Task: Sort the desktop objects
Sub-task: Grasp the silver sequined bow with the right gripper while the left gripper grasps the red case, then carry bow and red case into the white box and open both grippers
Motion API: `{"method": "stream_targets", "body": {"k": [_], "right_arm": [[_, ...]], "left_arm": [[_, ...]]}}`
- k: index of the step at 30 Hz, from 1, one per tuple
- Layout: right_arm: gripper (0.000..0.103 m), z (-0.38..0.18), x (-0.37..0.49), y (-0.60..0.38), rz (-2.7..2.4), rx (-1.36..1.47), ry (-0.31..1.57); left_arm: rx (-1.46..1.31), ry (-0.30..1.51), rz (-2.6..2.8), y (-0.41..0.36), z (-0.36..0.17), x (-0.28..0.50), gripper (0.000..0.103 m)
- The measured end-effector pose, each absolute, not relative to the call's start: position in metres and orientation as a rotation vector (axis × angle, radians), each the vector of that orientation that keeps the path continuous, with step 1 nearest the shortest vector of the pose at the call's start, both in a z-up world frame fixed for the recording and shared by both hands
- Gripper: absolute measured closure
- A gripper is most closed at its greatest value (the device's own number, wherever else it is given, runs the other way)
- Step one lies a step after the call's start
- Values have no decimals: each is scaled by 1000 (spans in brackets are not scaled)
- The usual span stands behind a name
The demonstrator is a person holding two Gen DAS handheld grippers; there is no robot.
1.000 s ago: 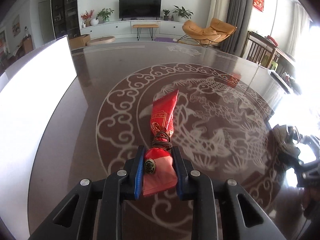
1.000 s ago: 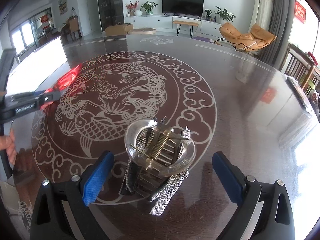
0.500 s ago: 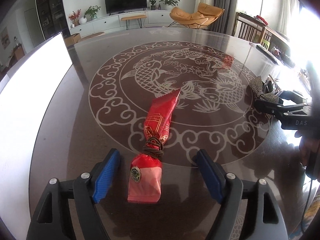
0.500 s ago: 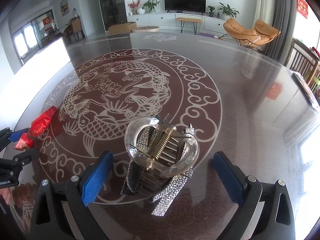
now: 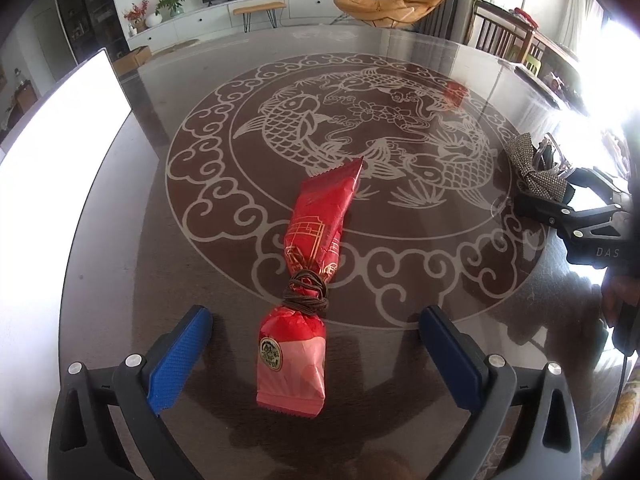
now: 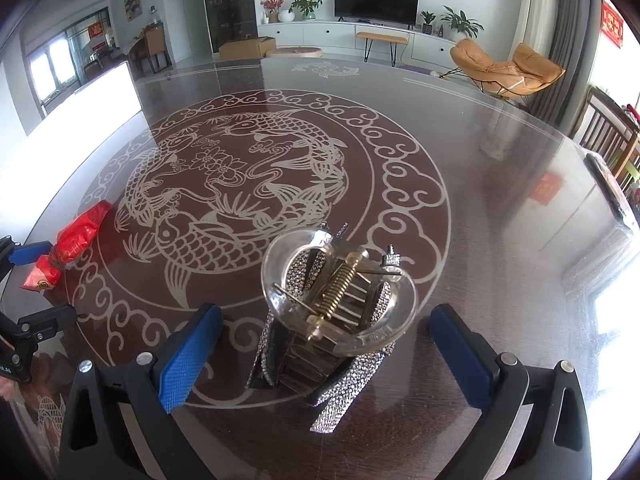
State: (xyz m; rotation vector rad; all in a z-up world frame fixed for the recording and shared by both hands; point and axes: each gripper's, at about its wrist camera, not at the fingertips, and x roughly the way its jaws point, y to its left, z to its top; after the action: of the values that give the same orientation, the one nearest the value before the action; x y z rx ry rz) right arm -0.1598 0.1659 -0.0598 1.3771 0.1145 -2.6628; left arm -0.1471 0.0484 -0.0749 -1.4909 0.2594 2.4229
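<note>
Left gripper (image 5: 316, 356) just let go of the red snack packet (image 5: 310, 280); packet now lying on the counter (image 5: 400, 92).

A sec ago the left gripper was clamped on the packet's pink end w/ the packet lifted; now its jaws are opening, blue pads (image 5: 180, 360) well apart either side, not touching the wrapper. Packet lies flat near the counter's left edge, crimped tip pointing toward the fish pattern, brown cord round its neck. Means the packet's placement looks done, approx; left gripper free for the next item. Right gripper (image 6: 326, 354) hasn't moved: jaws wide apart, straddling the rhinestone hair claw (image 6: 336, 312) w/o contact; claw sits on the counter's right side, well apart from the packet. Likely next: closing on the claw, but not started yet.
</note>
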Motion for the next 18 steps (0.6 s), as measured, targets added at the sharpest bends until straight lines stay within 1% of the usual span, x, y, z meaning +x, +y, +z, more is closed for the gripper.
{"method": "stream_targets", "body": {"k": [1,2,3,4,5,7,9,12,15,18], "right_arm": [[0,-59,-161,166,-2651,1397,120],[5,-58,-161,166,-2634,1430,123],[14,-56,-160,166,-2621,1456,129],[46,-52,-158,166,-2615,1452,133],[50,-48,-156,165,-2611,1448,143],[51,-47,-156,165,-2582,1471,121],[51,-43,-150,165,-2581,1457,119],[51,-22,-132,164,-2577,1386,78],[51,1,-120,151,-2551,1335,133],[51,25,-120,126,-2518,1285,202]], "left_arm": [[-1473,274,2417,49,-73,-146,10],[-1435,278,2424,49,-70,-144,20],[-1401,280,2433,49,-66,-142,46],[-1383,287,2438,49,-63,-139,75],[-1379,278,2429,50,-61,-138,80],[-1374,261,2421,47,-59,-132,80],[-1336,197,2438,41,-52,-119,80],[-1262,107,2477,25,-34,-96,80],[-1200,16,2514,6,-7,-78,80],[-1114,-108,2552,-23,30,-64,80]]}}
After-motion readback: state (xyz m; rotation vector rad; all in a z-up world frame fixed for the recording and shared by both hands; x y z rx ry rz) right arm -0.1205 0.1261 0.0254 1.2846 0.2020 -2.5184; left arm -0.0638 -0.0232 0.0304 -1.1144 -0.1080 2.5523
